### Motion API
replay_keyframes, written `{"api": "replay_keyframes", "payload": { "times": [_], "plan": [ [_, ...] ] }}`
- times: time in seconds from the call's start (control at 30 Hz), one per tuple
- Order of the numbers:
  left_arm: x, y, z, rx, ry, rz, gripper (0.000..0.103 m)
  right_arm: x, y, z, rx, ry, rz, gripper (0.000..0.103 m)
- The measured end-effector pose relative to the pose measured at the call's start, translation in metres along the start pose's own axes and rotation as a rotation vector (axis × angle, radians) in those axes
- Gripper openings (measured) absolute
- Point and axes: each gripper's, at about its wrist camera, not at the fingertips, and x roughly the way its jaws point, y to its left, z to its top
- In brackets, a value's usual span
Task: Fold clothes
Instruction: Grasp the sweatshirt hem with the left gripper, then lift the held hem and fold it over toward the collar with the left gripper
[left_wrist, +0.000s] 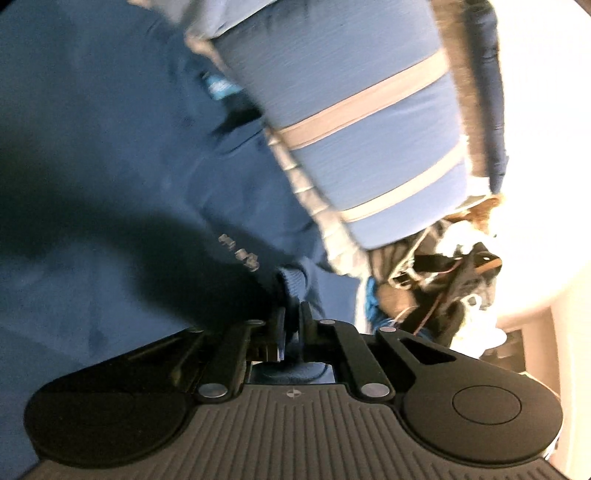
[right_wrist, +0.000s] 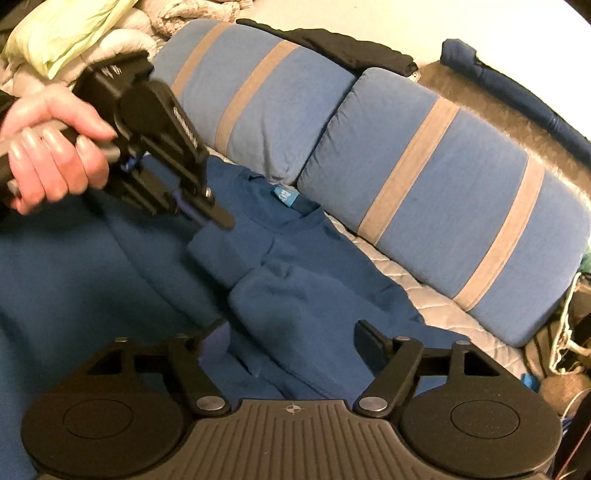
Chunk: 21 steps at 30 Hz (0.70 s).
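A blue sweater (right_wrist: 295, 266) lies spread on the bed, its neck with a light blue label (right_wrist: 286, 195) toward the cushions and a folded sleeve across its chest. A hand holds my left gripper (right_wrist: 212, 216) at the upper left of the right wrist view, shut on a fold of the sweater near its shoulder. In the left wrist view the sweater (left_wrist: 129, 166) fills the left side, and blue cloth sits pinched between the left gripper's (left_wrist: 291, 314) closed fingers. My right gripper (right_wrist: 291, 330) stands open just above the sweater's lower part, with no cloth pinched.
Two blue cushions with grey stripes (right_wrist: 443, 206) (right_wrist: 258, 103) line the far side of the sweater. A black garment (right_wrist: 332, 44) lies on top of them, a dark blue one (right_wrist: 517, 99) behind. Pale bedding (right_wrist: 66, 29) is piled at the upper left. Cords and clutter (left_wrist: 443, 288) crowd the right edge.
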Motion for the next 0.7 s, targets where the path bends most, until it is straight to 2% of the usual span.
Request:
{"api": "replay_keyframes", "payload": {
  "times": [0.37, 0.53, 0.7],
  "plan": [
    [-0.031, -0.032, 0.013, 0.036, -0.087, -0.067, 0.006, 0.021, -0.003, 0.013, 0.002, 0.039, -0.004, 0.089],
    [-0.049, -0.036, 0.019, 0.029, -0.123, -0.099, 0.006, 0.028, 0.000, 0.012, -0.007, 0.051, -0.034, 0.090],
    [-0.059, -0.042, 0.022, 0.039, -0.136, -0.113, 0.006, 0.039, -0.009, 0.006, 0.028, 0.085, -0.103, 0.090]
  ]
}}
